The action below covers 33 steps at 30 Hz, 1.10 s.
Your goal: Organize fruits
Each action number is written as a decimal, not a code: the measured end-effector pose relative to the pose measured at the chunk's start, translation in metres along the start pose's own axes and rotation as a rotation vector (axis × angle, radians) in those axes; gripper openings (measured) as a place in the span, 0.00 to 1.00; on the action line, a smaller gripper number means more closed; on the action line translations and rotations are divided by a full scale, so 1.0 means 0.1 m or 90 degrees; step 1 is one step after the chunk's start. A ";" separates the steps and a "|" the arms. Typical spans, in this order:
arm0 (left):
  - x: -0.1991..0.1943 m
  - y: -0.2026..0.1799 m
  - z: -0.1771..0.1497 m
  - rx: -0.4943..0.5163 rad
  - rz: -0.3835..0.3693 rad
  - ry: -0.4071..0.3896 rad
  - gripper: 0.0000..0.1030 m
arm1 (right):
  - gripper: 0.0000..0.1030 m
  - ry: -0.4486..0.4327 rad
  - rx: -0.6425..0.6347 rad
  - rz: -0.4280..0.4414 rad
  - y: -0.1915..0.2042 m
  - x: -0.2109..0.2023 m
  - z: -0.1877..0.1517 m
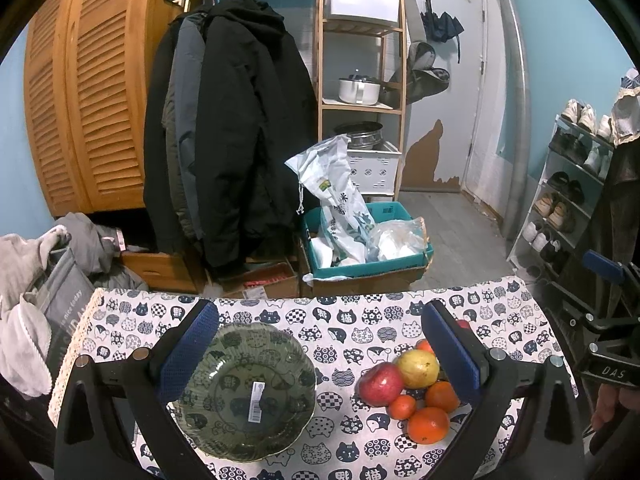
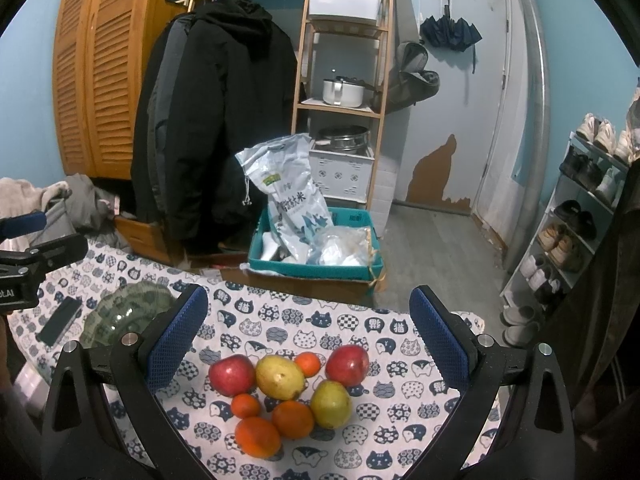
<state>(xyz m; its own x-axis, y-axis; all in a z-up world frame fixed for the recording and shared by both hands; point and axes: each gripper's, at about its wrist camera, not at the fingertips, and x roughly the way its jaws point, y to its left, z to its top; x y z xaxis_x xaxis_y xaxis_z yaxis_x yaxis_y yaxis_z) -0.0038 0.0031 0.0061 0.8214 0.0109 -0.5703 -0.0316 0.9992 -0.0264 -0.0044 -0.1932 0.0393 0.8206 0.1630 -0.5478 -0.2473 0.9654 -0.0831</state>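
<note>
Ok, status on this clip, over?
Both tools open, empty: left tool, right tool. Fruit pile loose on cloth; green plate empty. Nothing blocking.

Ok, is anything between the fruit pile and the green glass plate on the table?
Nothing visible. Only bare cat-print tablecloth lies between the fruit pile and the green plate. Both open grippers, left and right, hover above.
</note>
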 end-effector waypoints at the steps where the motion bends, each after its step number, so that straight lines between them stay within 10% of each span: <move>1: 0.00 0.01 0.00 -0.001 0.000 0.001 0.99 | 0.96 0.000 0.000 -0.001 0.00 0.00 0.00; 33: 0.01 0.07 0.02 -0.013 -0.001 0.005 0.99 | 0.96 0.000 -0.001 -0.003 -0.02 0.00 0.04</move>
<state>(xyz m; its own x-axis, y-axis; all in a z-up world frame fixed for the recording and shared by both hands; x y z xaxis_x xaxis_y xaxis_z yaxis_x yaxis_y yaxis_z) -0.0026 0.0099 0.0069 0.8170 0.0087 -0.5765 -0.0418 0.9981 -0.0442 -0.0020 -0.1941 0.0423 0.8218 0.1580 -0.5475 -0.2441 0.9658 -0.0877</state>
